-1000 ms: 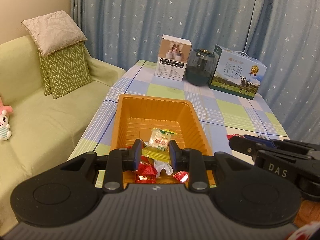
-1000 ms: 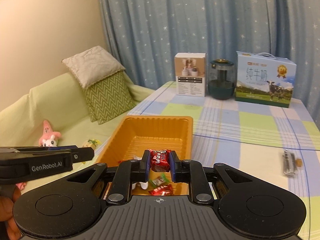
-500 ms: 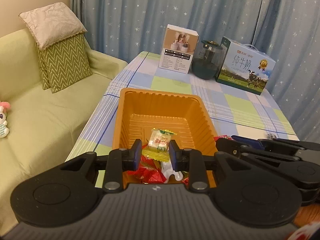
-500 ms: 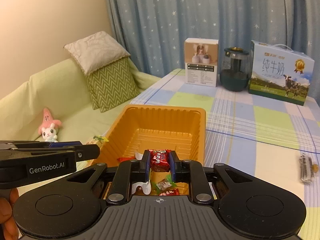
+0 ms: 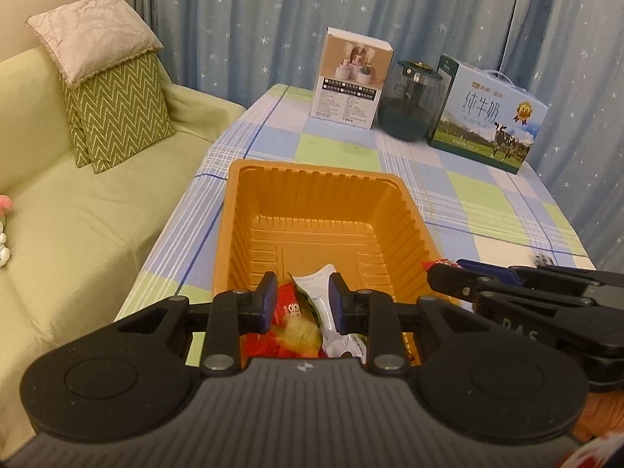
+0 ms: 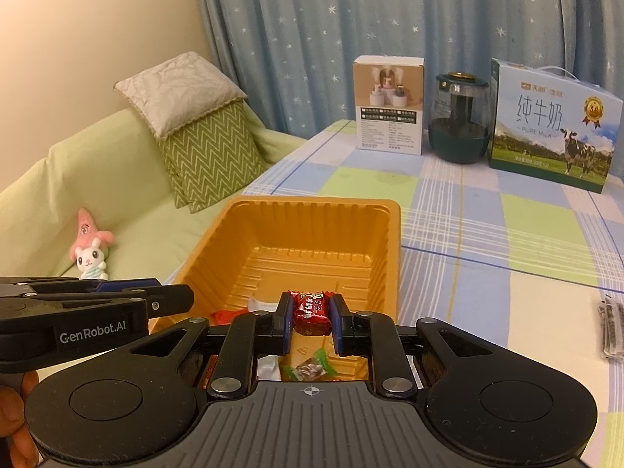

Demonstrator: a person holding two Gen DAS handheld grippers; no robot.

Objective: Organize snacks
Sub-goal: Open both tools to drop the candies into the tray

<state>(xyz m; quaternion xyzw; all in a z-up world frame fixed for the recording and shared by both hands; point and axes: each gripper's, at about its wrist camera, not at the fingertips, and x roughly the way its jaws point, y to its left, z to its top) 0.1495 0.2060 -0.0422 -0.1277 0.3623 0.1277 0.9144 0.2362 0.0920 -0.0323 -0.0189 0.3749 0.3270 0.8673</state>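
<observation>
An orange tray (image 5: 312,169) (image 6: 390,234) sits on the checked tablecloth with several wrapped snacks piled at its near end, among them a red packet (image 5: 286,306) and a white wrapper (image 5: 331,312). My left gripper (image 5: 302,297) hangs over that pile, its jaws a narrow gap apart. The yellow-green candy (image 5: 298,327) is a blur low between the fingers. My right gripper (image 6: 311,308) is shut on a red candy (image 6: 312,312) just above the tray's near right part. A green candy (image 6: 312,366) lies below it. Each gripper shows side-on in the other's view.
A white box (image 5: 351,78), a dark glass jar (image 5: 409,105) and a milk carton (image 5: 491,117) line the table's far edge. A dark packet (image 6: 612,327) lies on the cloth at right. A green sofa (image 5: 78,214) with cushions and a plush toy (image 6: 91,249) borders the table's left.
Both grippers have moved forward and down toward the tray's near end. The yellow-green candy now shows lower between the left fingers and is blurred. The red candy stays pinched.
</observation>
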